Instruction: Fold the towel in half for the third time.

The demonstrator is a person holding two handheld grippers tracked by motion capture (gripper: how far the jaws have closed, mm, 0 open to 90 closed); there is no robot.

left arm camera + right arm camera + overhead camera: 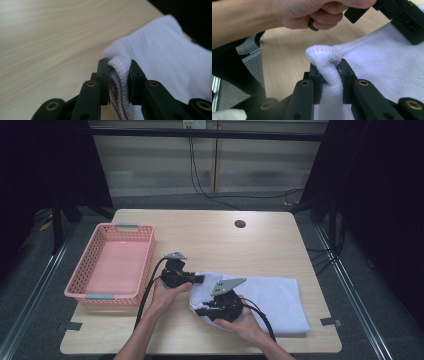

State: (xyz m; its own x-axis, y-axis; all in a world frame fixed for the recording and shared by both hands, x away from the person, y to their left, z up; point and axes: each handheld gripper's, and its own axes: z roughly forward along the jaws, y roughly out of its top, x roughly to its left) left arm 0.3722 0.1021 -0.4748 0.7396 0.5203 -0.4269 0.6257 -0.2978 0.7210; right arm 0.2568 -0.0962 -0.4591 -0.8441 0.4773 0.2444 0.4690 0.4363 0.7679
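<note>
A white towel (260,300) lies near the table's (215,240) front right corner; the left gripper (199,279) pinches its hemmed left edge, jaws clamped on the fold. The right gripper (201,310) likewise grips that edge nearer the front; a pink basket (145,265) sits at the left edge.

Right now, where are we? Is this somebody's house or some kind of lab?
Probably a lab or recording studio, not a house. Black curtains hang around one lone table, cables run down the back wall, and a person holds a gripper in each hand, both pinching a white towel.
</note>
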